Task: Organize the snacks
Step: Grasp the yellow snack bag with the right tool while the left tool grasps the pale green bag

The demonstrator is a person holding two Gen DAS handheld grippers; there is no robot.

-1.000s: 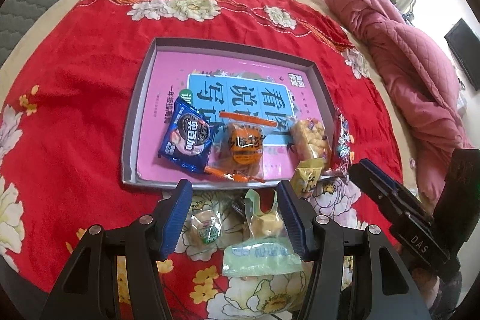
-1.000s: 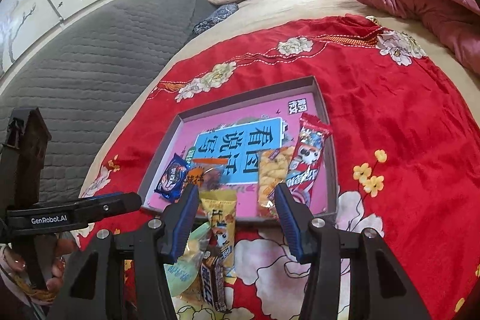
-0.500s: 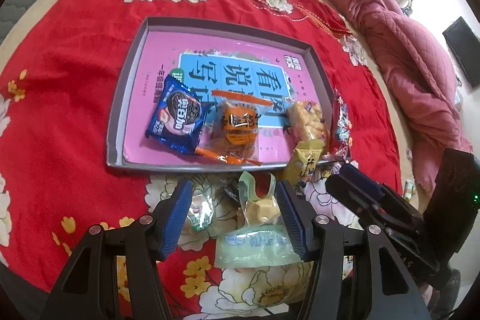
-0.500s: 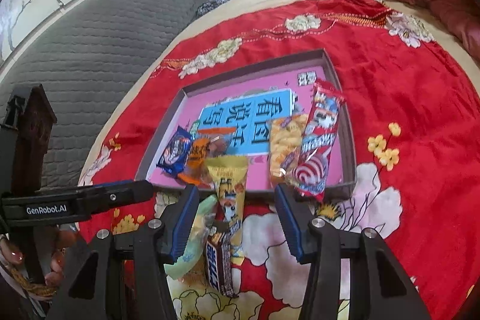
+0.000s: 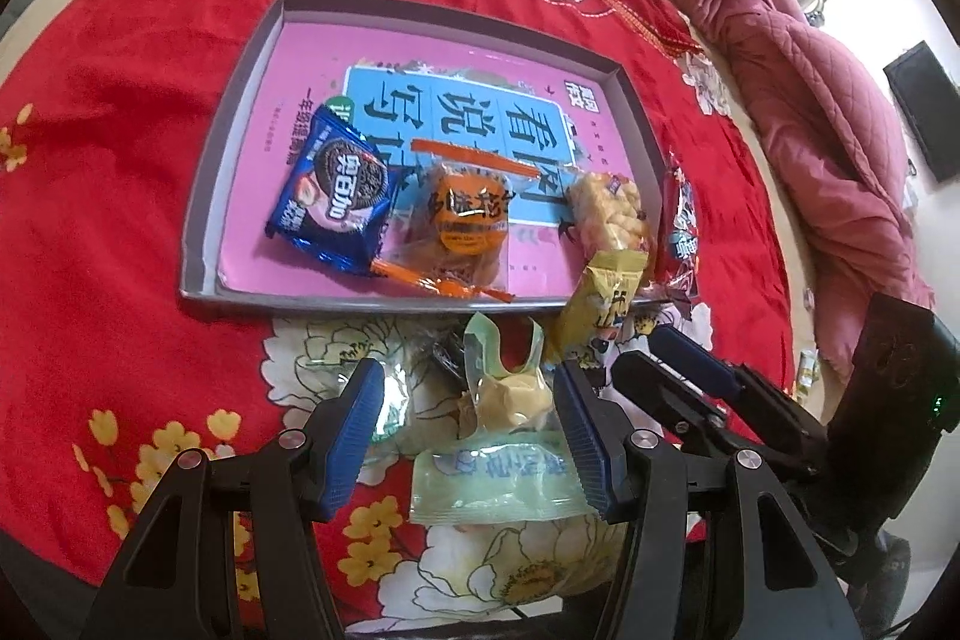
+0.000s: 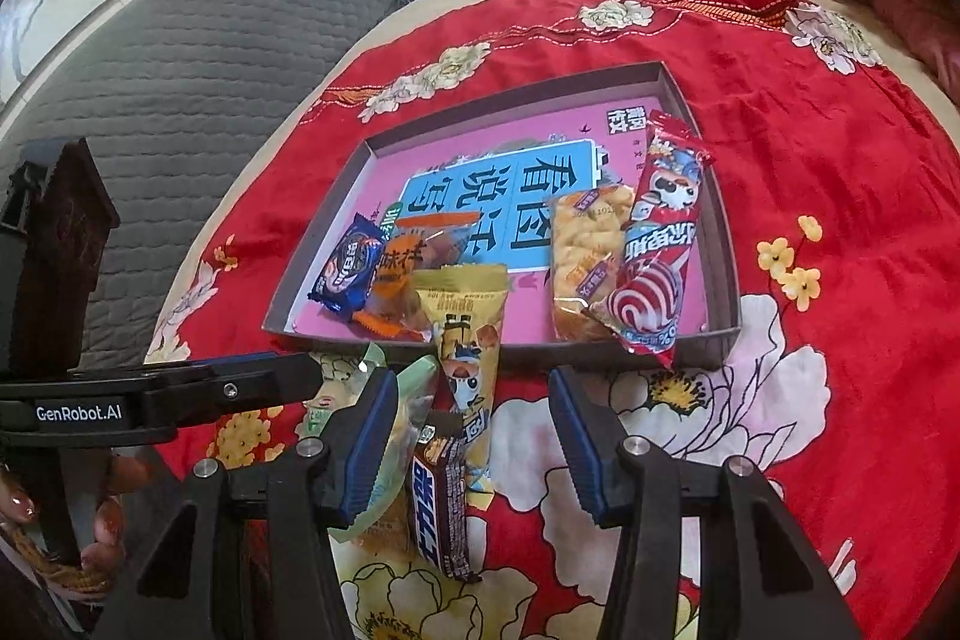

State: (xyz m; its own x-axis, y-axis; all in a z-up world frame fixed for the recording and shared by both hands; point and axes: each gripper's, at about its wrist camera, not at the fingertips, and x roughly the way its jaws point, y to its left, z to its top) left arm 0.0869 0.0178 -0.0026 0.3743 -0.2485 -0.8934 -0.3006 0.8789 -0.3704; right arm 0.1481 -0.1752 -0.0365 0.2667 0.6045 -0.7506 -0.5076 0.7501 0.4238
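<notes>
Dropping closer over snack pile than before: right gripper (image 6: 474, 436) and left gripper (image 5: 468, 436), fingers parted, nothing grasped.

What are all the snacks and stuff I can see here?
tray: one, grey with pink bottom, on the red cloth
blue cookie pack: one, blue, in tray
orange cake pack: one, orange, in tray
puffed snack pack: one, yellow, in tray
red snack pack: one, red, over the tray's near rim
yellow snack pack: one, yellow, across the near rim
green snack pack: one, pale green, on cloth
dark bar: one, dark, on cloth
red cloth: one, flowered
left gripper: black and blue, open
right gripper: black and blue, open
</notes>
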